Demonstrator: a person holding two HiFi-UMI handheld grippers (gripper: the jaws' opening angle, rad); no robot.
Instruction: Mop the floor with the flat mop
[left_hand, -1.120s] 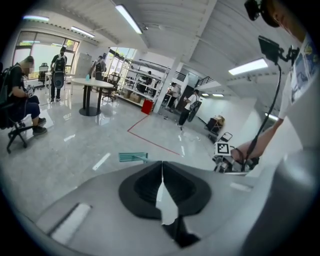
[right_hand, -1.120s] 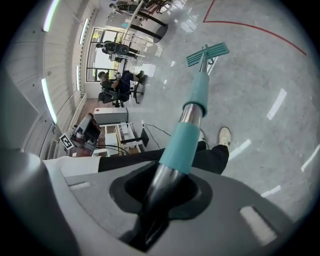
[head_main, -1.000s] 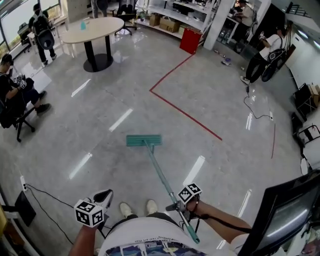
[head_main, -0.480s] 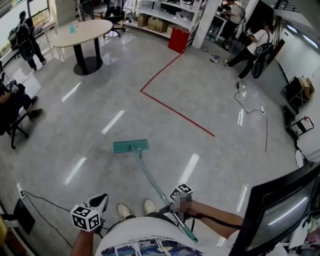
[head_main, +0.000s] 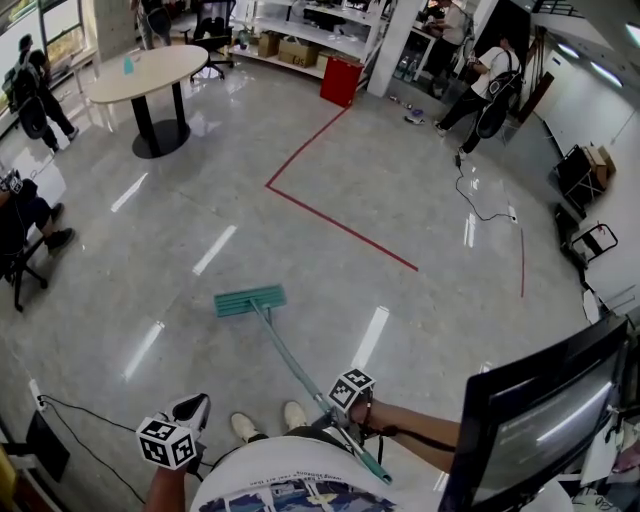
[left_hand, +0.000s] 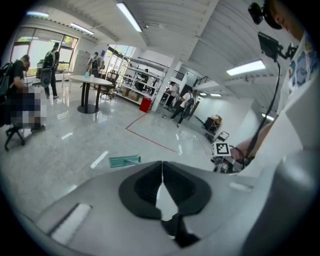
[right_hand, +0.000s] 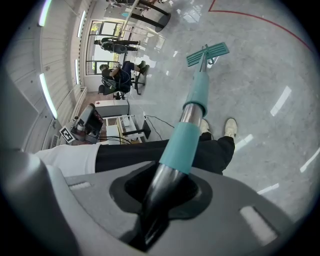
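While the right gripper (head_main: 338, 412) is clamped on the flat mop's handle (head_main: 290, 352), its teal head (head_main: 250, 300) lies flat on the grey floor (head_main: 420, 200) — short of the red line (head_main: 340, 226) — and the left gripper (head_main: 190, 410) hangs empty, jaws together.

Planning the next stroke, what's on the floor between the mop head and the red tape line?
Nothing: the head view shows only bare floor between the mop head and the red tape line.

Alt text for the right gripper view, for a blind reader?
The right gripper is shut on the mop handle, a teal and metal pole running away to the flat teal mop head on the shiny grey floor. The person's white shoes stand beside it.
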